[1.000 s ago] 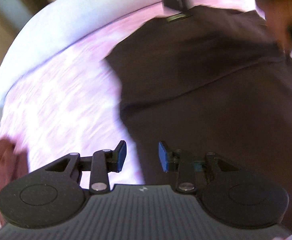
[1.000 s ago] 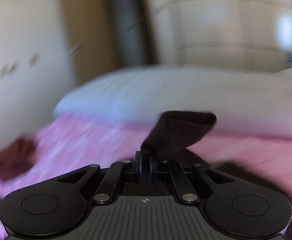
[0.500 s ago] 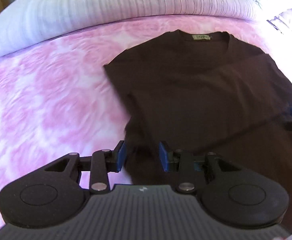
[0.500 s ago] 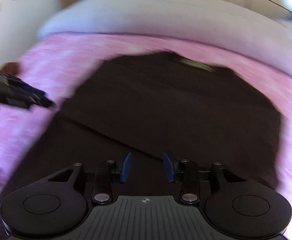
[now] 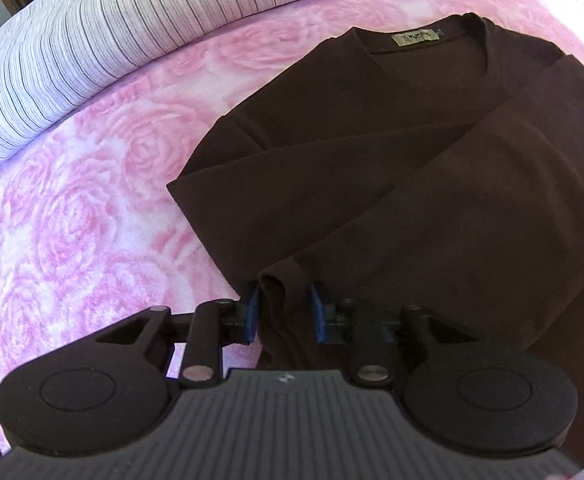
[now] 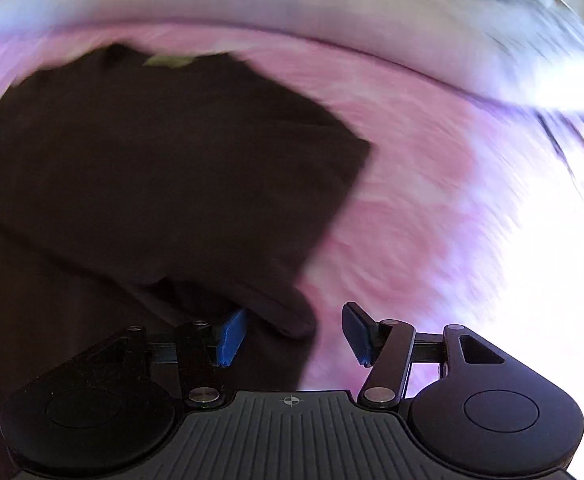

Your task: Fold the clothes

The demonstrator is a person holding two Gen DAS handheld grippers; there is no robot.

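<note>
Dark brown shirt (image 5: 372,152) lies on the pink blanket (image 5: 72,208), sleeves folded in. The left gripper (image 5: 283,312) is closing around its cuff; the right gripper (image 6: 292,334), opening, grips nothing. A shallow pinch could slip and undo the fold.

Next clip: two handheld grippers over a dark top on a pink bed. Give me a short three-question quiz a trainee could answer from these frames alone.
1. True or false: the dark brown top lies on a plain white sheet.
2. Which part of the top sits between the left gripper pads? A collar, B sleeve cuff, C neck label.
3. Fill in: the striped pillow lies beyond the top's ____ end.

Key: 1 false, it lies on the pink rose-patterned blanket. 2 B, jaws closing. 3 collar.
</note>
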